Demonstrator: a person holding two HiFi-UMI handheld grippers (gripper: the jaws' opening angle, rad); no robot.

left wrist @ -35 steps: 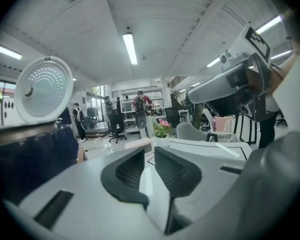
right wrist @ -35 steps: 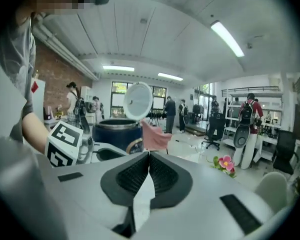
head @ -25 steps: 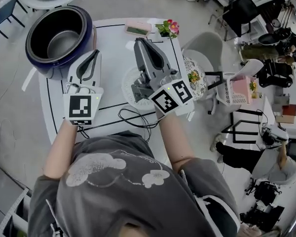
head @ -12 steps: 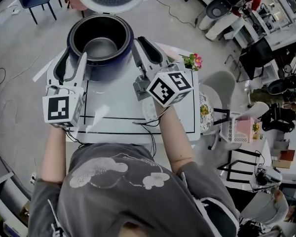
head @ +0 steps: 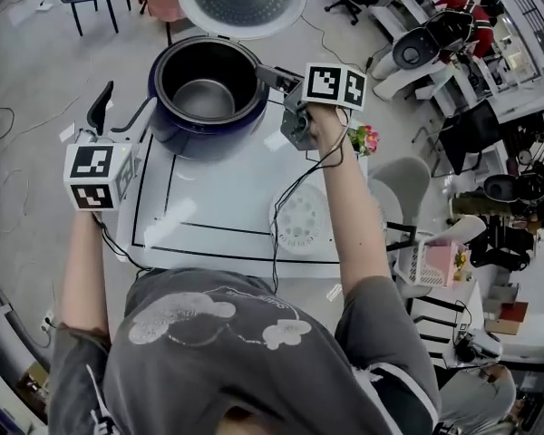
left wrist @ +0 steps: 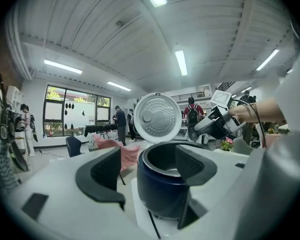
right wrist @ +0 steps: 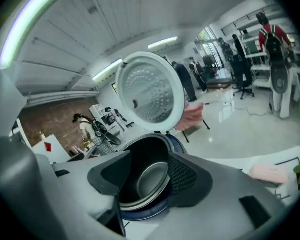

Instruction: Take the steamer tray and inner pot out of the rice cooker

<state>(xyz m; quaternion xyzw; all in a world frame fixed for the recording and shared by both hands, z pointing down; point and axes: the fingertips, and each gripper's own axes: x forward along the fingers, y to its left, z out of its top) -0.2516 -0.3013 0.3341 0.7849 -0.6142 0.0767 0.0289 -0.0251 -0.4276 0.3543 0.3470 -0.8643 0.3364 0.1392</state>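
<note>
the inner pot (head: 199,98) is seated in the open rice cooker (head: 168,132) at the table's (head: 219,188) far edge. the left gripper (head: 118,118) and right gripper (head: 270,78) have just been opened, nothing clamped, left and right of it. rigid, slick metal is expected; its thin rim should be pinched at opposite sides.

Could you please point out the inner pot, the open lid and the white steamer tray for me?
inner pot (head: 198,98): head view, on its shiny metal floor.
open lid (head: 245,3): head view, on its inner face.
steamer tray (head: 299,223): head view, on its holed top.

Glossy rice cooker (head: 174,132), metal inner pot (head: 199,98)
</note>
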